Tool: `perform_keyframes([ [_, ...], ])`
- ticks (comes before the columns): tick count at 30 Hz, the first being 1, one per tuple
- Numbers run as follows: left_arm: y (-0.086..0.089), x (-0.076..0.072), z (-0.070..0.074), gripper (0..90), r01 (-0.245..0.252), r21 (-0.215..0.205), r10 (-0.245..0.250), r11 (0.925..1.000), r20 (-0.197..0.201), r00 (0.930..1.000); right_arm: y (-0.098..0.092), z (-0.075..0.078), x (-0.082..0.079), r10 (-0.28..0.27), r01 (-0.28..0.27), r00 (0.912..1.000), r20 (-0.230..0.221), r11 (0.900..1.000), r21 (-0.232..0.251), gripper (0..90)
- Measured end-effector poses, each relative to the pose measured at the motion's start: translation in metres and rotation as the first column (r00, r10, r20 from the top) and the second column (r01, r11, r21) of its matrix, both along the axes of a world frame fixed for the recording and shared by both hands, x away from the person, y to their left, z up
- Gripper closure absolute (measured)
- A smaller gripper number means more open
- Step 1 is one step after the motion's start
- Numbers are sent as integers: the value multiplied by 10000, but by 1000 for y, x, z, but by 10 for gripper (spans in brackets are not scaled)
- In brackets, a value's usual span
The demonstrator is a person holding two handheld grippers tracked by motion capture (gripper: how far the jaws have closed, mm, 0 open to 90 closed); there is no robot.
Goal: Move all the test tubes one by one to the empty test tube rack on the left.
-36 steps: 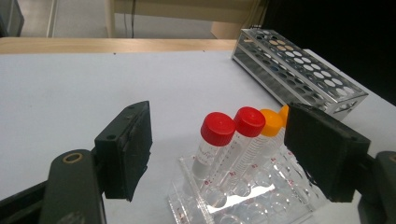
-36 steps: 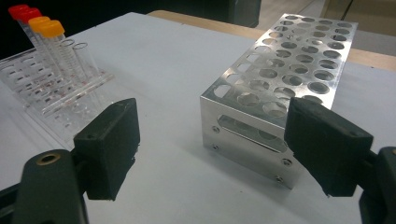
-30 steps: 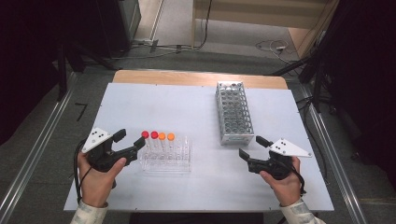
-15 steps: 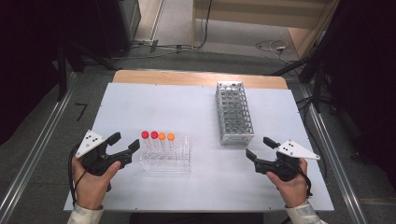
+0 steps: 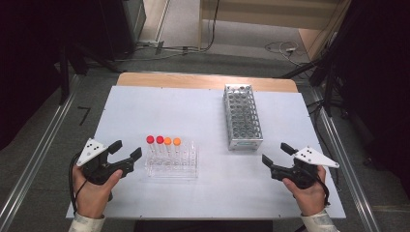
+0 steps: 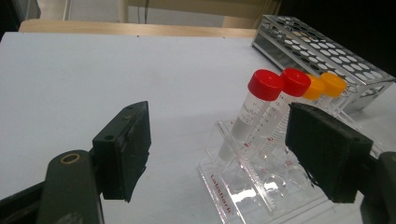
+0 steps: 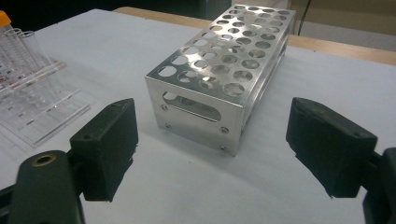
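Tubes with two red and two orange screw caps (image 5: pixel 163 141) stand in a row along the back of a clear plastic rack (image 5: pixel 172 162), which sits toward the near left part of the white table (image 5: pixel 159 106). In the left gripper view the right jaw cuts off the orange-capped tubes' lower halves, and the red lettering on the rack's base is too small to read. An unpainted metal rack with round holes (image 5: pixel 241 117) rests well apart near the far right edge; its holes look empty, though the deeper ones are hard to make out. Close to the near left corner, the left gripper (image 5: pixel 126 151) has its jaws spread wide beside the clear rack, gripping nothing. By the near right corner, the right gripper (image 5: pixel 276 153) is likewise spread and empty.
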State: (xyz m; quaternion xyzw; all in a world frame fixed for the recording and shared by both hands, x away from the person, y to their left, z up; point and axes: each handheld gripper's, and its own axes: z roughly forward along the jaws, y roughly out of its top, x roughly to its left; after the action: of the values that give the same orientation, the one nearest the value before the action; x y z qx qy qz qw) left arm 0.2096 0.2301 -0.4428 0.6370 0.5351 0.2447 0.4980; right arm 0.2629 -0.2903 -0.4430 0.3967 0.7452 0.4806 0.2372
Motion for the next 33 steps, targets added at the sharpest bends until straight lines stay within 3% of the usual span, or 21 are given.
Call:
perform_keyframes([
  [12, 6, -1, -6, 212, -238, 21, 238, 9997, -102, 9997, -13, -4, -1, -186, 185, 9997, -128, 9998, -105, 112],
  [33, 14, -3, -15, 202, -517, 42, 517, 9987, -256, 9983, -42, -8, -6, -987, 983, 9950, -173, 9949, -219, 112],
])
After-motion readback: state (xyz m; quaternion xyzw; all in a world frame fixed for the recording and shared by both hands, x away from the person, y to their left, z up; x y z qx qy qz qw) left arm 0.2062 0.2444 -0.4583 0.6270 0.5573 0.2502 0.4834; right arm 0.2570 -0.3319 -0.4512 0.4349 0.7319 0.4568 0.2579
